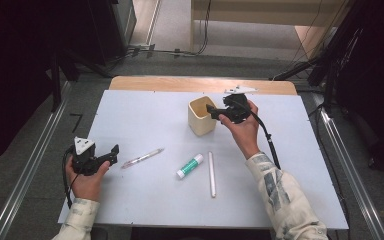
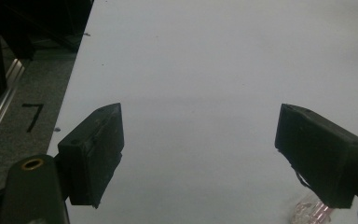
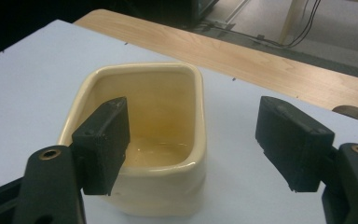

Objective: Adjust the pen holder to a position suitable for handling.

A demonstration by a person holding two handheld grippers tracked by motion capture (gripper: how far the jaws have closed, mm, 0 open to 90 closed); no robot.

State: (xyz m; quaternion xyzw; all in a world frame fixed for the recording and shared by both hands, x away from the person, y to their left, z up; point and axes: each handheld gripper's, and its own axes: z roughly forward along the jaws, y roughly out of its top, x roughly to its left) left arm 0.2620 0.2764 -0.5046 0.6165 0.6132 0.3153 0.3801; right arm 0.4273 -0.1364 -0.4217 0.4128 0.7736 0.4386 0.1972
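right gripper [image 1: 214, 111]: released, over cup [image 1: 201, 116] rim | left gripper [image 1: 111, 152]: released, empty | pen [image 1: 142, 158]: just beside left jaws, lies across them

Both grippers, the left gripper [image 1: 114, 150] and the right gripper [image 1: 211, 110], are showing black bodies with blocky black jaws, brass-ringed screw holes, grey three-cornered top plates and trailing black cables. The person is wearing pale, patterned long sleeves [image 1: 285, 192].
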